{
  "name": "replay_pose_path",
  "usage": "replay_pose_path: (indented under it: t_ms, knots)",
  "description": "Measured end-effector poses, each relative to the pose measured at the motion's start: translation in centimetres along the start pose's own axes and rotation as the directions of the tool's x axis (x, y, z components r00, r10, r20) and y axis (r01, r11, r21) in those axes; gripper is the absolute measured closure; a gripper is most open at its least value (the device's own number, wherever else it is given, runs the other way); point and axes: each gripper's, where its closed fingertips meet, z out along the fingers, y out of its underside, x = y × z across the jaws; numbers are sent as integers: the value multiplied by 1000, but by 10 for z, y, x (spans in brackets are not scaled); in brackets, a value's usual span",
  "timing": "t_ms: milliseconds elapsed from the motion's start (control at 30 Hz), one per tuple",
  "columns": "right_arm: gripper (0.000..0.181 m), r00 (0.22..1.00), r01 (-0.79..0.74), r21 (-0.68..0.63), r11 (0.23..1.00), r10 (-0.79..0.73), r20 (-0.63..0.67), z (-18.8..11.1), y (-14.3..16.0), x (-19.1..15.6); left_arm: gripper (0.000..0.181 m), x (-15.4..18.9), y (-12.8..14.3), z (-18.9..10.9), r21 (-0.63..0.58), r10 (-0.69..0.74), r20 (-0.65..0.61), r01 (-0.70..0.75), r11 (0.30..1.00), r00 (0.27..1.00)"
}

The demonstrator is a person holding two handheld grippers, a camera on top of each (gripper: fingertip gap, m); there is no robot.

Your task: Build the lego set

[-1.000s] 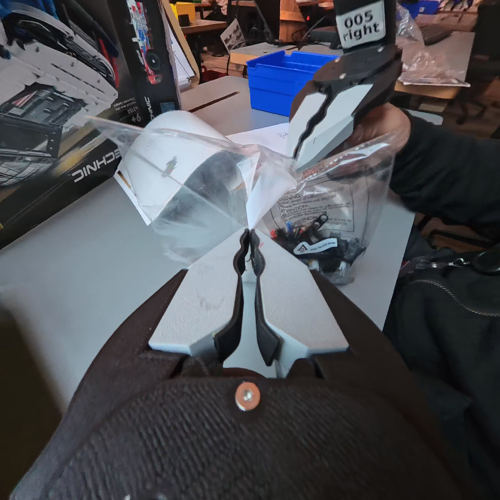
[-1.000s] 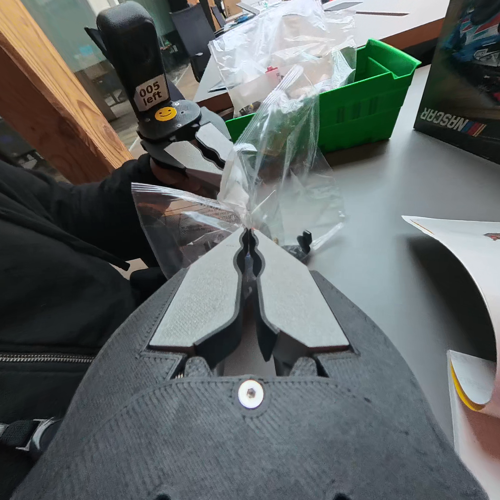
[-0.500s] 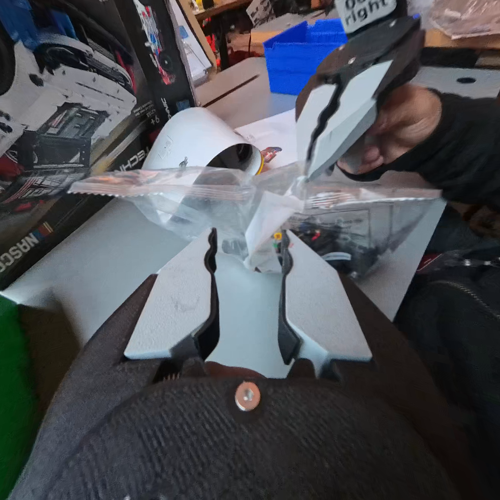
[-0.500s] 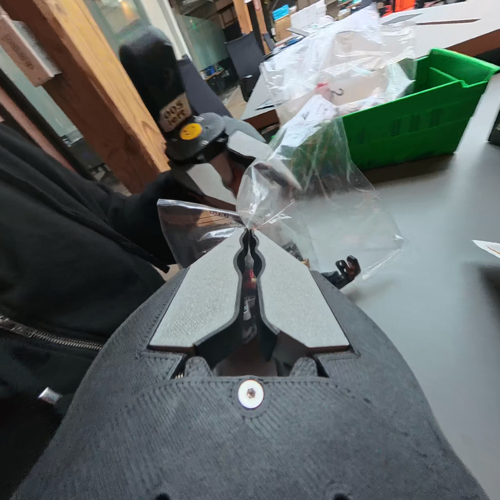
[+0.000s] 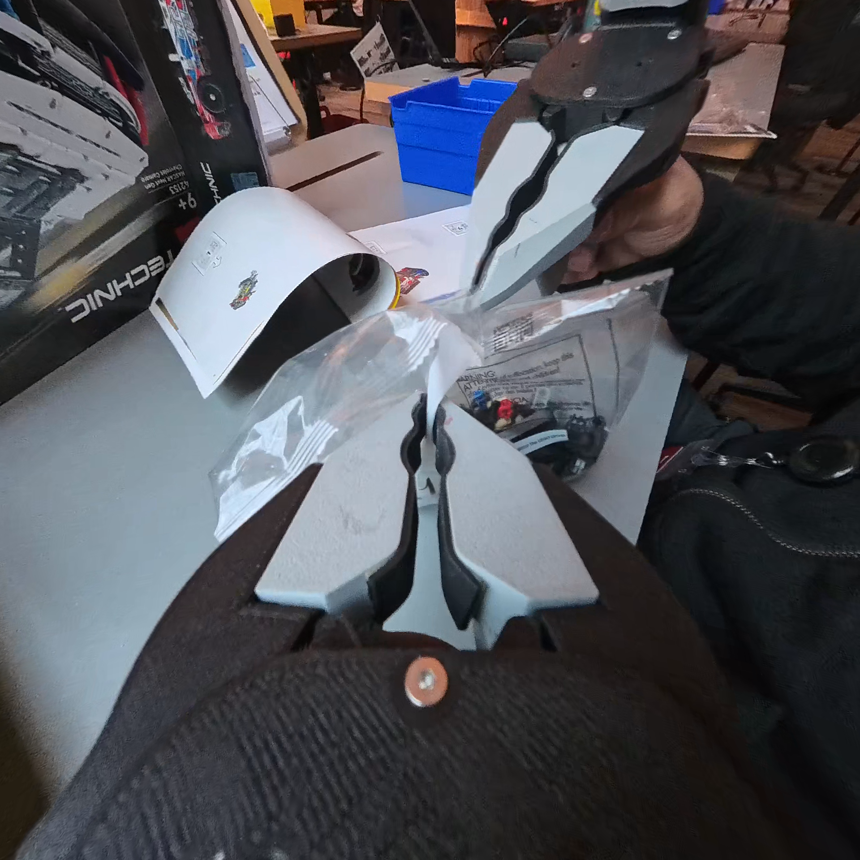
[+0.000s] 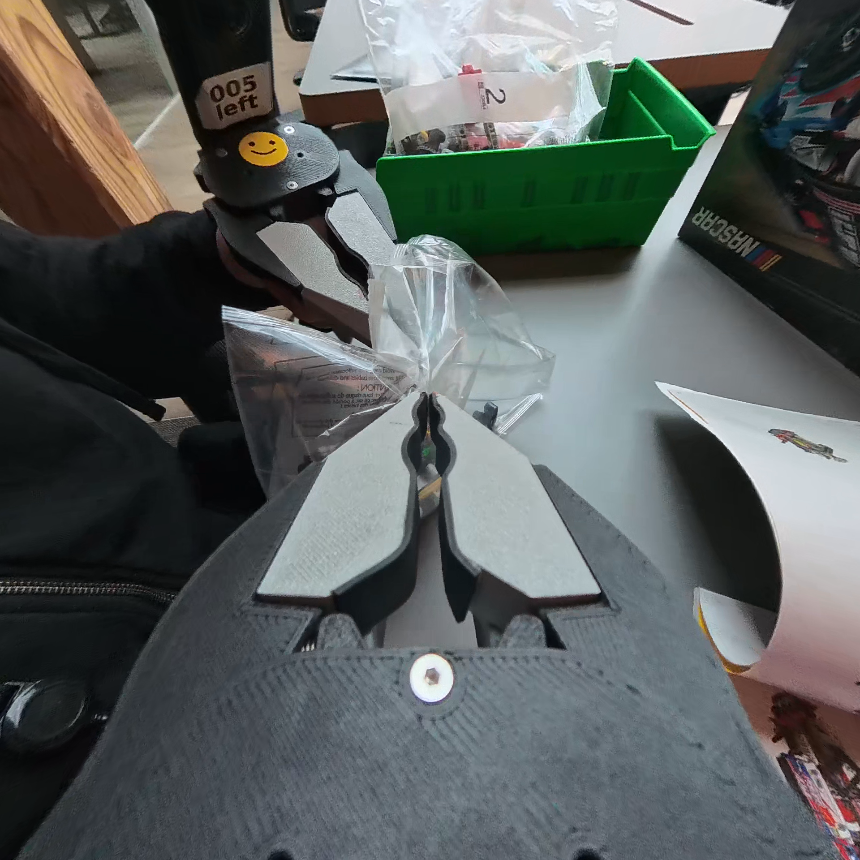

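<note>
Both grippers, left gripper (image 5: pixel 427 409) and right gripper (image 6: pixel 427 400), clamped on the parts bag (image 5: pixel 535 372). If it rips suddenly, bits prob fly off the counter (image 5: pixel 93 465) toward 3 o'clock.

My landmark is the clear parts bag (image 5: pixel 549 372) pinched between my left gripper (image 5: pixel 426 409) and my right gripper (image 5: pixel 474 291), which crowd it from two sides. Behind the bag, the curled instruction booklet (image 5: pixel 274 284) arches off the grey table (image 5: pixel 93 488) and blocks that way. Beyond the booklet the set box (image 5: pixel 93 186) walls off the far edge. To the bag's left, seen from my right wrist, the green bin (image 6: pixel 535 195) with more bags stands near. Between bag and bin lies bare tabletop I could pass over.
</note>
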Motion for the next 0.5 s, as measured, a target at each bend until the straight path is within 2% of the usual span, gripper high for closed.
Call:
replay_pose_path:
  t_ms: [100,167,233,267,333,467,500]
  knots:
    - [181,1000,0,-7,1000,0,-3,0,-1,-1,181,0,-2,-1,-10,12,20,-12,1000,1000]
    - [161,1000,16,2,1000,-16,-4,-3,-5,-1,181,2,-4,1,-23,21,30,-21,1000,999]
    - [150,999,47,7,999,-47,19,-4,-10,-5,181,4,-5,4,-40,24,21,-23,999,999]
    - [152,998,61,5,998,-61,17,-3,-12,-5,181,6,-6,5,-45,29,15,-28,999,999]
    - [170,994,105,-43,994,-105,14,0,-9,-3,180,5,-10,6,-43,50,18,-49,998,999]
    - [181,984,180,-103,978,-178,33,6,-8,-4,168,8,-23,1,-15,59,6,-58,998,998]
    - [181,983,183,-102,978,-180,43,7,-11,-6,172,7,-23,0,-24,83,18,-83,996,996]
